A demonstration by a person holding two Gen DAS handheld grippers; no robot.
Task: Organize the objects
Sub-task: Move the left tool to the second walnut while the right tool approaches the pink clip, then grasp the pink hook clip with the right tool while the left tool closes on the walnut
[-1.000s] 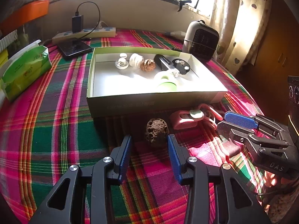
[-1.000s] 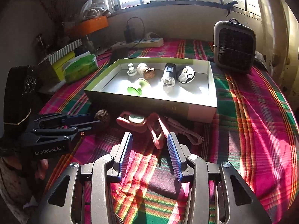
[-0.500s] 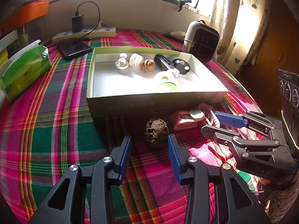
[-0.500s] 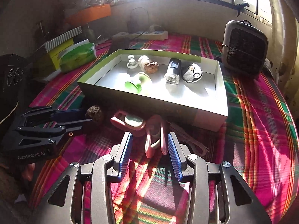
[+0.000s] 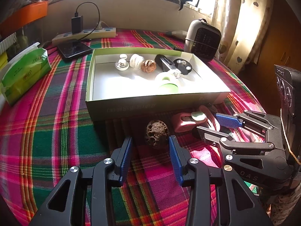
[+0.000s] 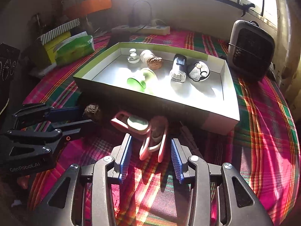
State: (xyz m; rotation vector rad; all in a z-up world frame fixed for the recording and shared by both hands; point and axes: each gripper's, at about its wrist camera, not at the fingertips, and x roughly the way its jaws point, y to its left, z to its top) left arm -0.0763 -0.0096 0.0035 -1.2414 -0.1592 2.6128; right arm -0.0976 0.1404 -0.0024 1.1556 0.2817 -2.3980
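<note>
1. Pink plastic loops (image 6: 153,146) lie on the plaid cloth (image 5: 47,131) of the counter, just in front of the open green-and-white box (image 5: 150,105); they are joined to a pink clip-like gadget (image 6: 131,124) with a pale green oval on top.
2. Right gripper (image 6: 150,158) stands with its fingers partly open, one on each side of the loops, not pressing them; nothing is held.
3. Left gripper (image 5: 150,156) likewise has its fingers apart, bracketing a dark, pitted, walnut-like nut (image 5: 157,135) without touching it.
4. Risk, as I judge it: the loops are thin, curved and slick, so the ribbed blue pads may pinch only one arm, and the gadget could swing or slip free on lifting.
5. A pale cord (image 6: 186,133) lies beside the loops in the box's shadow; if it is attached, it could drag or snag on the box wall.
6. Both grippers work close together here, so a careless lift could knock them into each other or roll the round nut away.
7. Inside the box already sit a smooth brown walnut (image 5: 148,66), a green funnel-shaped piece (image 5: 166,83), a white spool, a small clear bottle, a black cylinder and a round black case.
8. Hard sunlight and deep shade hide fine detail near the box front.
</note>
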